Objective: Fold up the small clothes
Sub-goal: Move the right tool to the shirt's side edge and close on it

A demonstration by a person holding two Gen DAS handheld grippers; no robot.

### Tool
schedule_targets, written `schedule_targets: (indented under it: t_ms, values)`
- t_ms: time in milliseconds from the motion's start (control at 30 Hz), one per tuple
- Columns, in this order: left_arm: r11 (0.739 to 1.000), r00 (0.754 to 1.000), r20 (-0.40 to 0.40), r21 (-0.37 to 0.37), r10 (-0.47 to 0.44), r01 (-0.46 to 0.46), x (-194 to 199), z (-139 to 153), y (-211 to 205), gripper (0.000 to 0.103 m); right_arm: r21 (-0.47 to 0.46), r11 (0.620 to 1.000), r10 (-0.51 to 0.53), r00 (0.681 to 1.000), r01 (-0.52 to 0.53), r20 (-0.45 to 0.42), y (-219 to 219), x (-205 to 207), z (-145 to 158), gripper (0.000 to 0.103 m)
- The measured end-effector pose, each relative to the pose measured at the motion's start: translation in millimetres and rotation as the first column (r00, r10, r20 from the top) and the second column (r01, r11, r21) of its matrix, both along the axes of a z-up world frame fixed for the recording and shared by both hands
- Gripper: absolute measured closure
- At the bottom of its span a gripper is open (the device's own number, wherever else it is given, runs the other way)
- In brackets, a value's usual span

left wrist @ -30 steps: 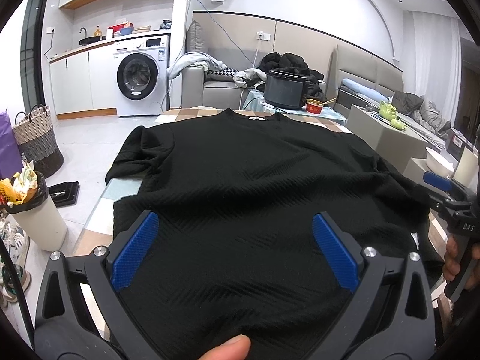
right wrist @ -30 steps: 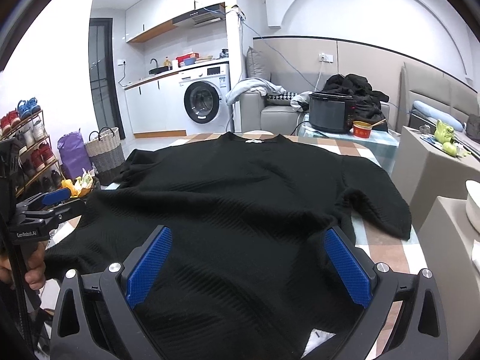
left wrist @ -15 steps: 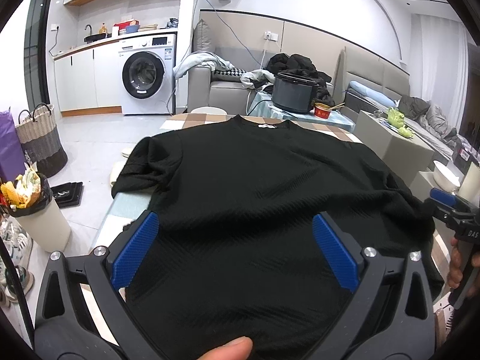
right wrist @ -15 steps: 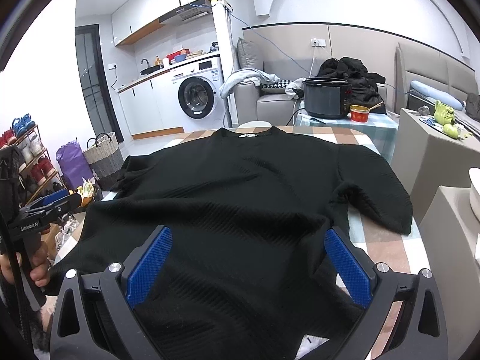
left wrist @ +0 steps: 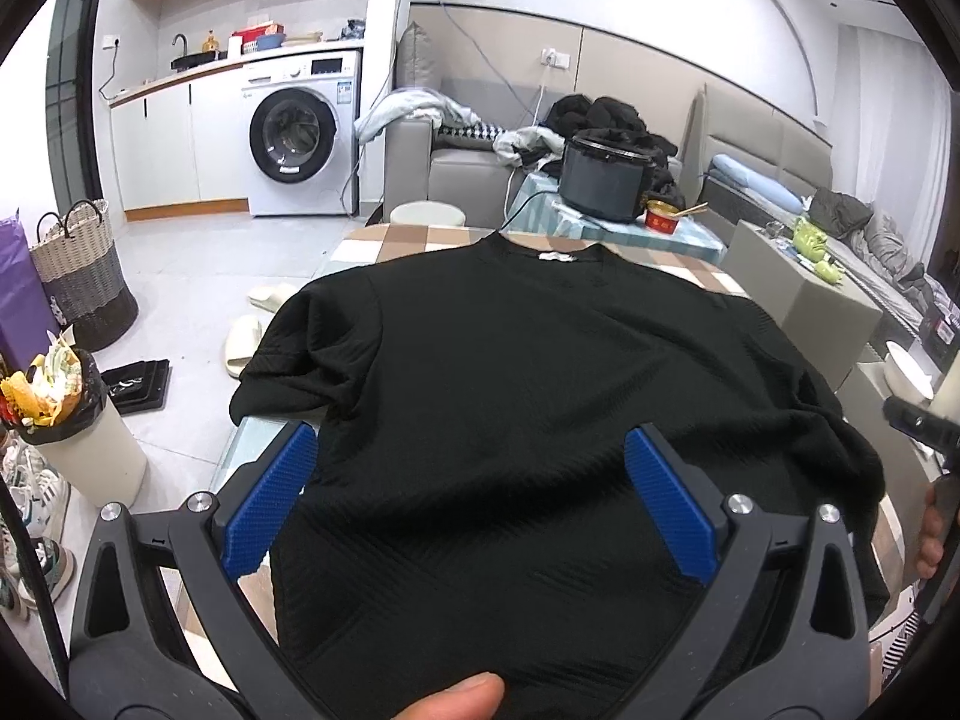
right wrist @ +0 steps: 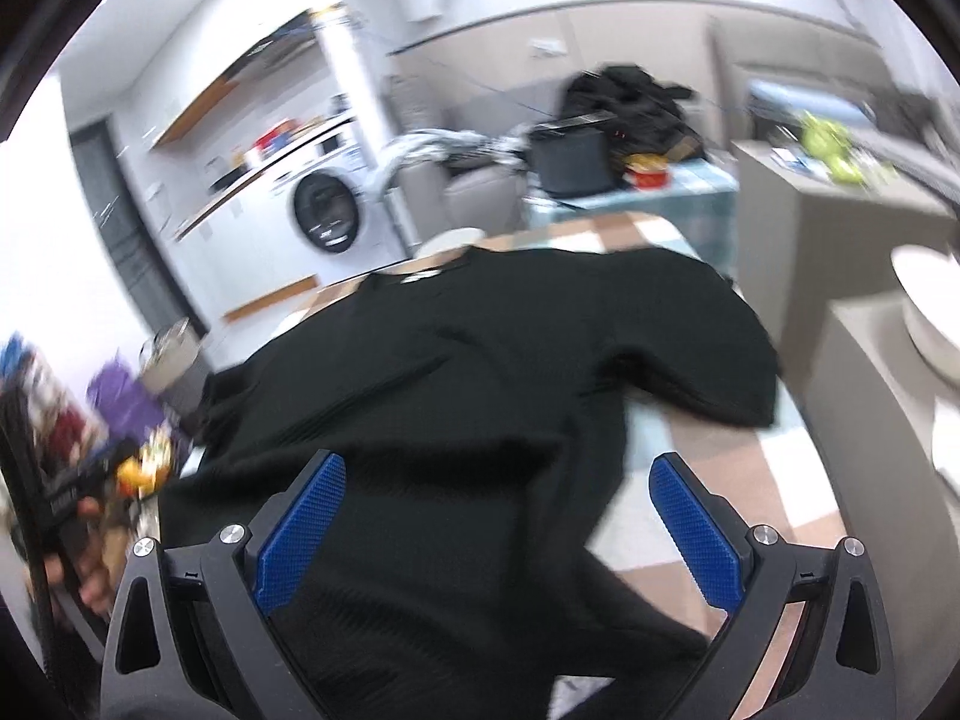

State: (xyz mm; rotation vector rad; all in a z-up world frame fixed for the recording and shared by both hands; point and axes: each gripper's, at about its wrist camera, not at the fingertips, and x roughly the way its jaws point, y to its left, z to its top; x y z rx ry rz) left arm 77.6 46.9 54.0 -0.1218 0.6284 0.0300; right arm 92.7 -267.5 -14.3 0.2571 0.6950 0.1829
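Note:
A black ribbed short-sleeved top [left wrist: 540, 396] lies spread flat on a checked table [left wrist: 408, 240], collar at the far end. My left gripper [left wrist: 468, 498] hovers open over the near hem, blue pads wide apart, nothing between them. A thumb shows at the bottom edge. In the blurred right wrist view the same top [right wrist: 480, 396] lies ahead, its right sleeve [right wrist: 720, 372] spread out. My right gripper [right wrist: 498, 516] is open above the hem's right side, with cloth under the left pad and bare table under the right one.
A dark cooker pot [left wrist: 606, 180] and a red bowl [left wrist: 663, 219] stand beyond the table. A grey side cabinet [left wrist: 804, 300] with a white bowl [left wrist: 909, 369] is on the right. On the left floor are a bin [left wrist: 78, 426], a basket [left wrist: 78, 276] and slippers [left wrist: 246, 342].
Both grippers have drawn back and lifted, so the top looks smaller. The right gripper has swung to the right with a tilt; its view is now blurred. Jaws stay open.

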Motion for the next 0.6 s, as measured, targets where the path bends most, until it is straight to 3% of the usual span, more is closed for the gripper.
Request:
schedule_targets:
  t_ms: [233,400,500,600]
  values:
    - [0.999,0.999,-0.036,-0.042,-0.011,0.01,32,-4,10,0.001,0.131,0.96,-0.223,0.96,0.246,-0.17,-71,30,-23,0.018]
    - [0.999,0.999,-0.048,-0.053,-0.008,0.006,53,-10,15,0.003,0.096,0.94,-0.3,0.926,0.328,-0.231,-106,60,-38,0.029]
    - [0.999,0.998,-0.063,-0.05,-0.004,0.001,64,-15,17,0.003,0.061,0.939,-0.311,0.913,0.338,-0.263,-114,80,-50,0.039]
    - [0.999,0.997,-0.073,-0.039,0.003,-0.006,75,-18,19,0.003,0.04,0.937,-0.322,0.9,0.348,-0.293,-121,96,-61,0.043]
